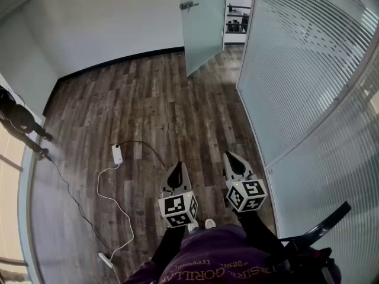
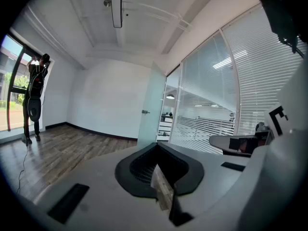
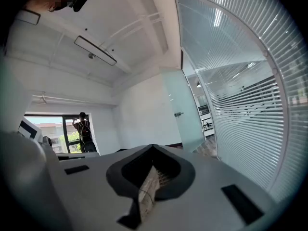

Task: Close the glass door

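The frosted glass door (image 1: 201,22) stands open at the far end of the room, swung inward, with a metal handle (image 1: 188,5) on its left edge. It also shows in the left gripper view as the door (image 2: 151,109), and in the right gripper view as the door (image 3: 183,114) with its handle (image 3: 178,114). Both grippers are held low in front of me, several steps short of the door. My left gripper (image 1: 177,171) (image 2: 157,150) is shut and holds nothing. My right gripper (image 1: 235,164) (image 3: 153,150), beside it, has its jaws together and is empty too.
A curved glass partition with blinds (image 1: 308,70) runs along the right. A white power strip (image 1: 117,154) and its cable lie on the wooden floor to my left. A person (image 1: 18,120) stands at the window on the far left. A dark curved bar (image 1: 320,223) sits by my right side.
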Demonstrator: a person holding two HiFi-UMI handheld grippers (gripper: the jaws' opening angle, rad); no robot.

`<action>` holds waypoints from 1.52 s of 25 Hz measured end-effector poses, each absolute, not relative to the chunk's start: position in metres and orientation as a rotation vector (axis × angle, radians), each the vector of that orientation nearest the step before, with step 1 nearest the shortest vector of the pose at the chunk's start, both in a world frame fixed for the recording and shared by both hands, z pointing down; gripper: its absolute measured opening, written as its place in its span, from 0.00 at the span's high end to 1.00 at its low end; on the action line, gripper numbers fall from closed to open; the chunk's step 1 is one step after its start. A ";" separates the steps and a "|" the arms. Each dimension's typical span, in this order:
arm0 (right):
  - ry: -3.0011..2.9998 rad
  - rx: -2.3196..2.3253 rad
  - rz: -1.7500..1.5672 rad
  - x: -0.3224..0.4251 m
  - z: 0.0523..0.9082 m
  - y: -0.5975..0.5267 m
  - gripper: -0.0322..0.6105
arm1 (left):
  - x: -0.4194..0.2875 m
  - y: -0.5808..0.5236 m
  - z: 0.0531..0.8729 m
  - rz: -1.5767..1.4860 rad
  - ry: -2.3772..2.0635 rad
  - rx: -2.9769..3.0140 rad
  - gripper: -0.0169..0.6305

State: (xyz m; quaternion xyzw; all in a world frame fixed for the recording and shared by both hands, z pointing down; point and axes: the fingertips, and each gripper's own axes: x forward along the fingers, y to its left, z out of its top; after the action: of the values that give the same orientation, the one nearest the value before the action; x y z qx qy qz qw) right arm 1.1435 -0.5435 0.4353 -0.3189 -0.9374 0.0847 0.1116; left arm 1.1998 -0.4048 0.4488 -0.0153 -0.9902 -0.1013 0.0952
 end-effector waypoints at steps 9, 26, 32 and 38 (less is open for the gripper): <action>-2.751 -0.937 0.252 1.143 0.439 -0.541 0.95 | 1.200 -0.401 0.451 -0.313 -2.938 -0.059 0.97; -2.744 -0.933 0.261 1.144 0.440 -0.509 0.95 | 1.202 -0.370 0.450 -0.300 -2.945 -0.046 0.97; -2.764 -0.925 0.233 1.143 0.441 -0.495 0.95 | 1.199 -0.354 0.450 -0.302 -2.959 -0.035 0.97; -2.757 -0.929 0.208 1.129 0.446 -0.485 0.95 | 1.186 -0.342 0.450 -0.308 -2.964 -0.045 0.97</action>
State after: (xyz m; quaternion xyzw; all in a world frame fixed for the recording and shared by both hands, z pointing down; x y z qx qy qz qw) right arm 1.1289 -0.4854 0.4460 -0.3164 -0.9393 0.0710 0.1121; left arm 1.1856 -0.3421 0.4502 -0.0151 -0.9913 -0.1029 0.0805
